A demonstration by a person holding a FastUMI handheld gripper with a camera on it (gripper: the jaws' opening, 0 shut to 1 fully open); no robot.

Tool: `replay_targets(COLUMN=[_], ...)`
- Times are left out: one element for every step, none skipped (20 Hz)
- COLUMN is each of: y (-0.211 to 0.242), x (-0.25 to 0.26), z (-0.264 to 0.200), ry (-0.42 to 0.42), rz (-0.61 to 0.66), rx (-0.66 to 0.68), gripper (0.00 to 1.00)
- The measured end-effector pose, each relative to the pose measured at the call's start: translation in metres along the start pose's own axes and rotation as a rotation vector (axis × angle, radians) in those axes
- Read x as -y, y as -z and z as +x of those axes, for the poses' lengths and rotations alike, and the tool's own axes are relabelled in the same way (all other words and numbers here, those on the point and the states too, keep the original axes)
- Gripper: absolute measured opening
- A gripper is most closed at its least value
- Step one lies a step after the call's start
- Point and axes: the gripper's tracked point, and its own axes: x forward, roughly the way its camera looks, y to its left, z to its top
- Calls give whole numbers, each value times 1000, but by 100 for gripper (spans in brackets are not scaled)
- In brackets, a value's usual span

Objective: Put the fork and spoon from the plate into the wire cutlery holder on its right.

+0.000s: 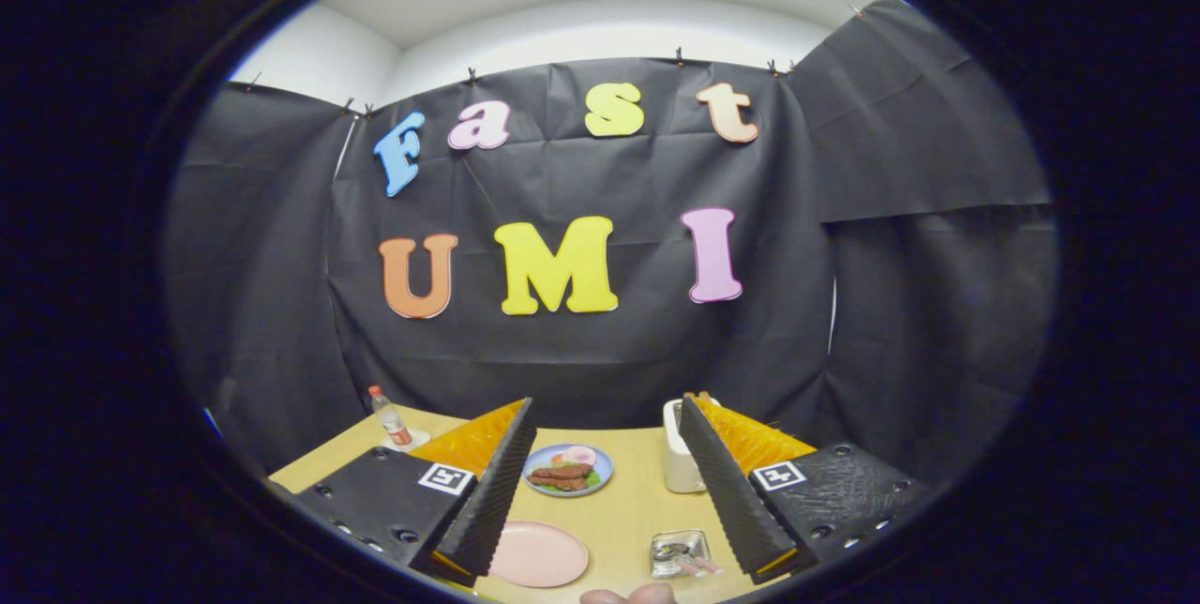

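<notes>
Between the spread jaws of the gripper, which grip nothing, the wooden counter carries the task's things. The pink plate lies just ahead of the left finger's tip and looks bare from here. To its right, just beside the right finger's tip, sits the wire cutlery holder, with what seem to be pinkish handles poking out of it toward the right finger.

Judging by that, the fork and spoon may already be in the holder, and the task looks near its end or done. If a piece were yet on the plate, the next move would call for lowering the jaws over its handle and pinching it flat against the plate. I cannot confirm either reading.

Beyond the plate stands a blue plate of food, with a white toaster-like appliance partly behind the right finger and a bottle at the counter's far left corner.

A fingertip of the person shows at the near edge, cut off. The holder's contents are small and blurred; which utensil is which cannot be told.
</notes>
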Motion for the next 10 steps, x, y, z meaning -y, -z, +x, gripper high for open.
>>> replay_targets(y=[-1, 0, 0, 0, 0, -2, -4, -6, -7, -7], x=[0, 1, 1, 1, 2, 3, 4, 4, 3, 3], z=[0, 0, 0, -1, -1, -2, -3, -4, -4, -4], ry=[0, 0, 0, 0, 1, 2, 4, 5, 5, 4], rz=[1, 3, 4, 5, 5, 3, -3, -7, -10, -10], rx=[1, -1, -1, -2, -2, 1, 7, 13, 16, 17], gripper=[92, 92, 92, 92, 92, 92, 92, 92, 92, 92])
